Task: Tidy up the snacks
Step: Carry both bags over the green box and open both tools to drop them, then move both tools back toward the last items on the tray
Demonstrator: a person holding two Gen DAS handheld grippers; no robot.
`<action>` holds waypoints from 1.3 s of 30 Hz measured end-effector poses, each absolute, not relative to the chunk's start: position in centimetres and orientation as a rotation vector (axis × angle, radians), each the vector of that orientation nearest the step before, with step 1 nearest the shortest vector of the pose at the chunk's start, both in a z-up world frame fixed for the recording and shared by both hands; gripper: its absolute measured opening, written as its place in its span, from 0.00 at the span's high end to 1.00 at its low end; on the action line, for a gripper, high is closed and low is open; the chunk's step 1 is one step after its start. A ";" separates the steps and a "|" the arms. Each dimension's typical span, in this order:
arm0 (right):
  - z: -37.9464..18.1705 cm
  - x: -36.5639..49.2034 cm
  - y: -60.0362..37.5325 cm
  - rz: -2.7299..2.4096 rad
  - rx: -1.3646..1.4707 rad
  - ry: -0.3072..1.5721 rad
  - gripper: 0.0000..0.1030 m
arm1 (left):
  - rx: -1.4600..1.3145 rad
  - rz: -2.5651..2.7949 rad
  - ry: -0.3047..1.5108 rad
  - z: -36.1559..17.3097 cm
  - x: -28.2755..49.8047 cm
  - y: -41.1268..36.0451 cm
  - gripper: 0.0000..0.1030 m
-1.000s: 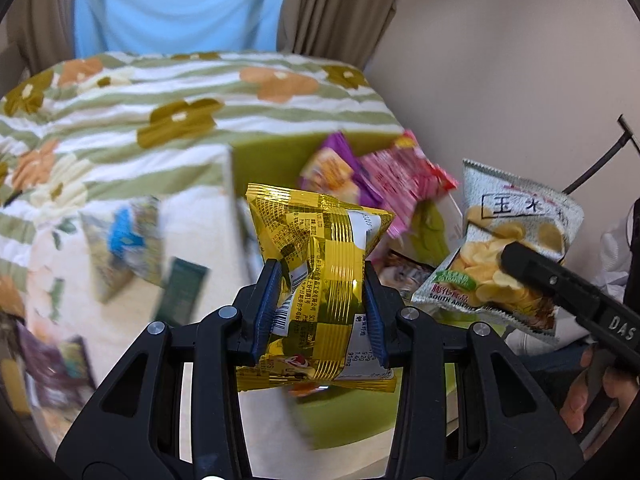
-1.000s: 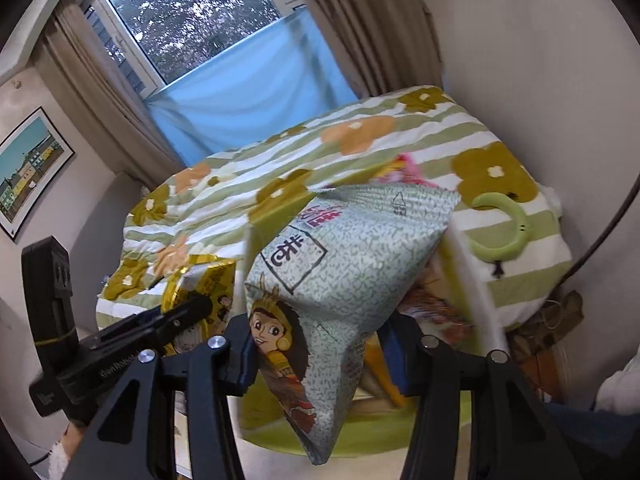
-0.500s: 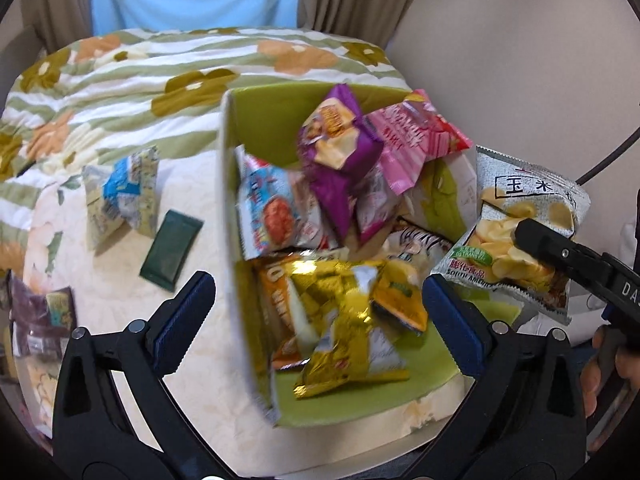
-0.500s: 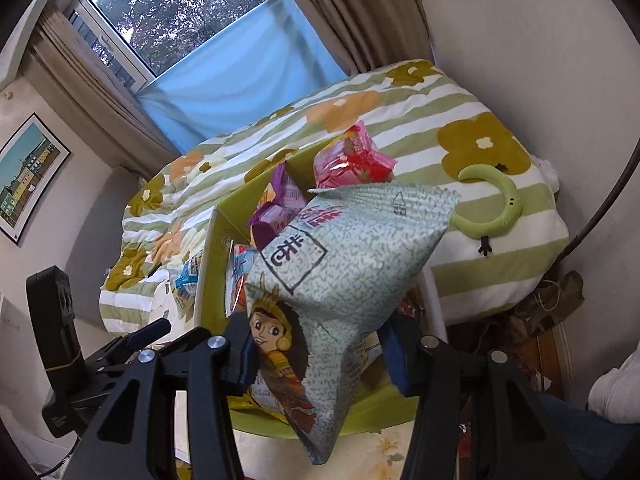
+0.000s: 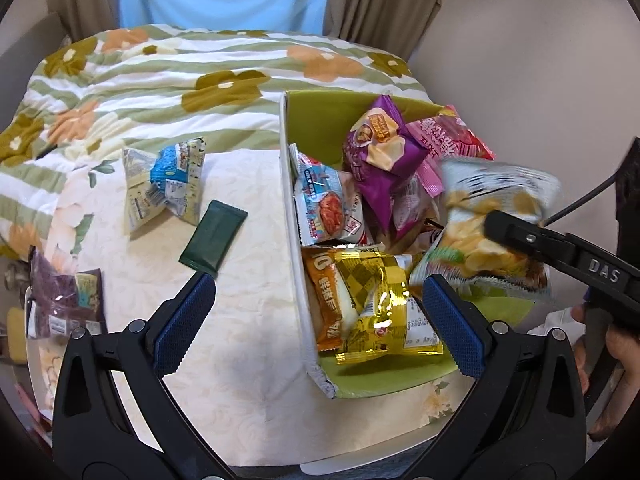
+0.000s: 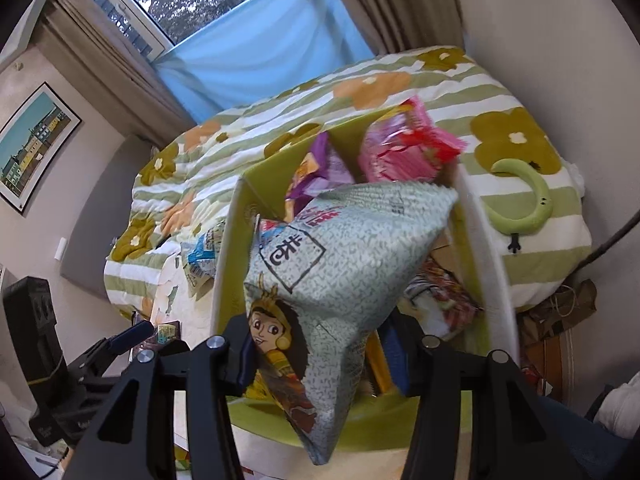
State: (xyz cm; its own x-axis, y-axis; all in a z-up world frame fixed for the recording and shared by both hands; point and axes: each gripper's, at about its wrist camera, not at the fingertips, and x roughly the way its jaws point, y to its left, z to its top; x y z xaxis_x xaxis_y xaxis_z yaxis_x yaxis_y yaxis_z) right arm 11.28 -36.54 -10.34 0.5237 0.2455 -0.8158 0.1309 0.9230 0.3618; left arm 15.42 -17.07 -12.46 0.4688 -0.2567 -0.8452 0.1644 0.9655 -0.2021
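Risk: the chip bag (image 6: 340,276) is puffy and only pinched at its lower end by the right gripper (image 6: 320,354). It hangs over the near right of the box (image 5: 294,240), above a pile that's already high. Let go there and it may slide off the heap or catch the rim and tip out.

Left gripper (image 5: 316,320): jaws wide, holding nothing, hovering over the box's near-left wall.

Box holds a gold bag (image 5: 384,308), orange bag (image 5: 324,292), purple bag (image 5: 380,156), pink bag (image 5: 448,140) and a red-and-white pack (image 5: 328,208).

On the counter (image 5: 248,340), left of the box: blue pack (image 5: 164,184), green bar (image 5: 212,236), dark pack (image 5: 64,300).
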 end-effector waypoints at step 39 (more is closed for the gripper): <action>-5.8 10.0 -20.6 0.405 0.088 0.907 0.00 | -0.172 0.107 0.872 -6.5 7.2 -1.6 0.01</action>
